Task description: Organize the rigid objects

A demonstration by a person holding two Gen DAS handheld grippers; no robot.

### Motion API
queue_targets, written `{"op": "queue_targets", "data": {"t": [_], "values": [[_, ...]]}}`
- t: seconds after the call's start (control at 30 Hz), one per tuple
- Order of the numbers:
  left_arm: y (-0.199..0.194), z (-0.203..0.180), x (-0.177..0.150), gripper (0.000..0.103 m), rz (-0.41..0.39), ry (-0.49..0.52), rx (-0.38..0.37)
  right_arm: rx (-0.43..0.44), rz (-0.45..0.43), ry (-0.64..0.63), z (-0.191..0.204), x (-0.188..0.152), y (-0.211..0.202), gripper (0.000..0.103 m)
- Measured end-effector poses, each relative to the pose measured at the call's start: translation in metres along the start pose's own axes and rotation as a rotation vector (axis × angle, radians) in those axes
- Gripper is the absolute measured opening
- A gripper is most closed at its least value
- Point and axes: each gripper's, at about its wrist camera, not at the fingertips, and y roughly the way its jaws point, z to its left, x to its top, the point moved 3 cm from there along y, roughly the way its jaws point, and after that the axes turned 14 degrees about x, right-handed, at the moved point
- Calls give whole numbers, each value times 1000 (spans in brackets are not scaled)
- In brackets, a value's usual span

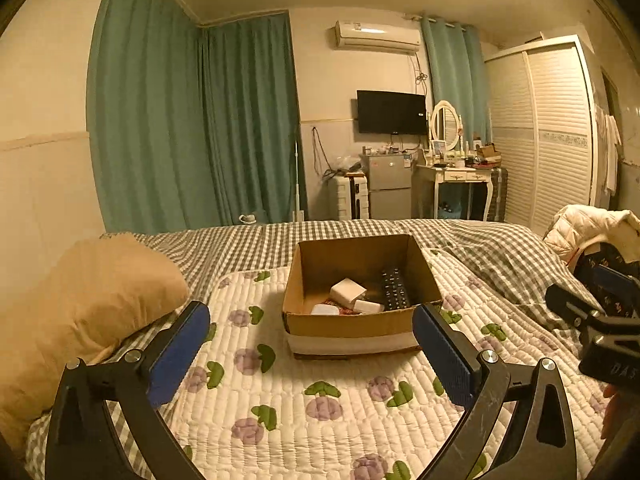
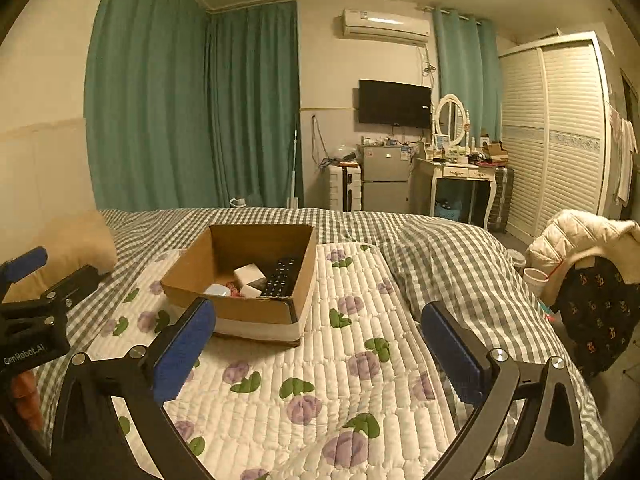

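Bedroom quilt [image 1: 320, 400] bears a cardboard box [image 1: 352, 322]; both tongs [image 1: 311, 344] [image 2: 318, 340] gape, holding nothing.

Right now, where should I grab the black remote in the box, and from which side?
Take the remote across its narrow width near the upper end, coming from above. It lies against the right wall of the box, with a white block close on its left, so side approaches look blocked.

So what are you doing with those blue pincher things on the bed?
A person is tidying small hard things into a cardboard box that sits on the flowery quilt. Already inside are a black remote and some white blocks. The left tool and the right tool are both open, holding nothing, and hover over the quilt on the near side of the box.
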Motion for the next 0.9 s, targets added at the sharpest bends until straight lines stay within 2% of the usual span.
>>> {"op": "queue_targets", "data": {"t": [0.27, 0.9], "values": [[-5, 9, 1, 103, 4, -27, 0, 21, -37, -3, 6, 5, -8, 103], [-9, 15, 3, 103, 24, -40, -5, 45, -57, -10, 18, 10, -12, 103]]}}
